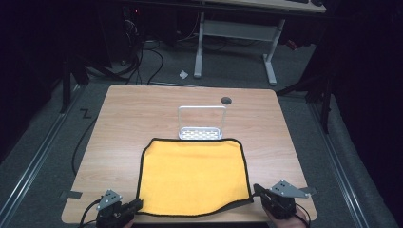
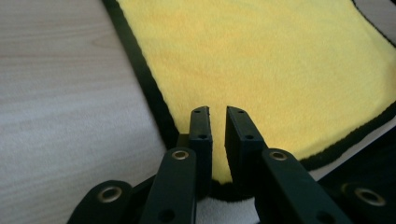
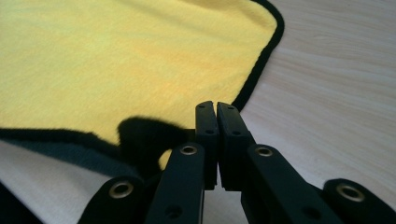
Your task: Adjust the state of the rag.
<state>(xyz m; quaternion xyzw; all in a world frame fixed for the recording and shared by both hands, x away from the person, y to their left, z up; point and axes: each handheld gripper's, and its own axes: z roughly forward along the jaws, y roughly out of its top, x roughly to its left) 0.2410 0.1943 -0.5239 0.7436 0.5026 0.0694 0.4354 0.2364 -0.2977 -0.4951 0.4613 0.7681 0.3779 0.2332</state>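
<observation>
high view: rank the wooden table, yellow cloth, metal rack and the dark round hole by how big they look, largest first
1. wooden table
2. yellow cloth, covering a large part of the tabletop
3. metal rack, standing just behind the cloth
4. dark round hole near the far edge, clearly the smallest

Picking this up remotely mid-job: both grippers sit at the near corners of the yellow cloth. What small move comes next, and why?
Probably re-close the left gripper: a small gap shows between its jaws over the near corner of the yellow cloth. The right gripper looks pinched shut at its corner. With both corners gripped, a fold toward the metal rack could start evenly.
</observation>
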